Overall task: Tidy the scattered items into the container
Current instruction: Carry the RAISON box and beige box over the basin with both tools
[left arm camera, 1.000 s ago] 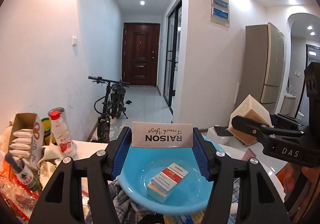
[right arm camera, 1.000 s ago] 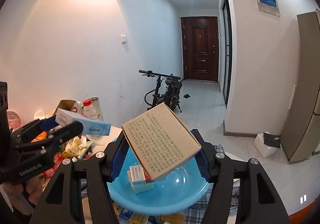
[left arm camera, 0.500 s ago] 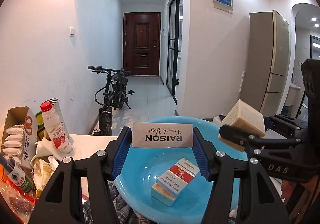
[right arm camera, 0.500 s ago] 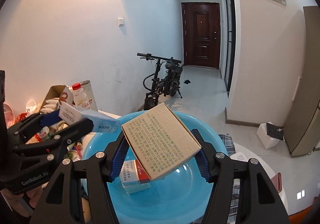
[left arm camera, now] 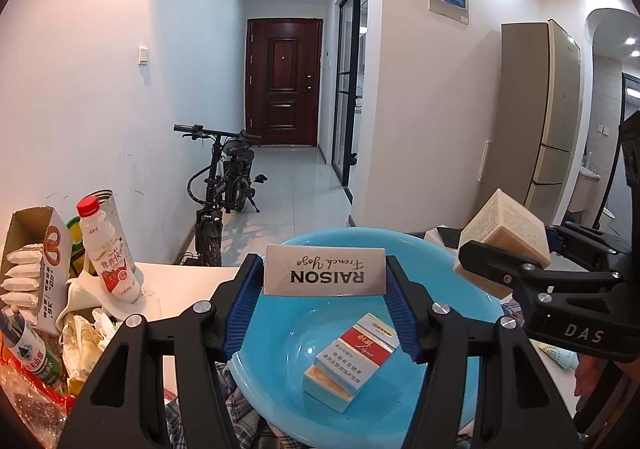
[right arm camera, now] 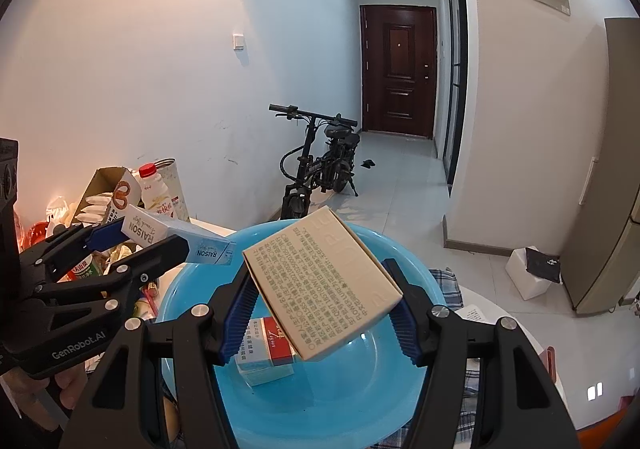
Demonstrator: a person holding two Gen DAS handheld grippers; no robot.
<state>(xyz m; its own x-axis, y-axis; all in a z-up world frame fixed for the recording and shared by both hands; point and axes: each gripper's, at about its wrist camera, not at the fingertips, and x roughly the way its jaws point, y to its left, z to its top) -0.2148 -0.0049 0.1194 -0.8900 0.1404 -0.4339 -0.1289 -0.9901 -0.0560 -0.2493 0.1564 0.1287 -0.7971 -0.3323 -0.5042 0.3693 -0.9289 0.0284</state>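
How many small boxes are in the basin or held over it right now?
3. A red-and-white pack lies in the blue basin; the left gripper holds the RAISON box; the right gripper holds the beige box. Others may be hidden.

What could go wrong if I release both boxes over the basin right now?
The tilted beige box in the right gripper hangs over the red-and-white pack already in the blue basin and may land on it. The RAISON box in the left gripper sits nearer the rim and could tumble out.
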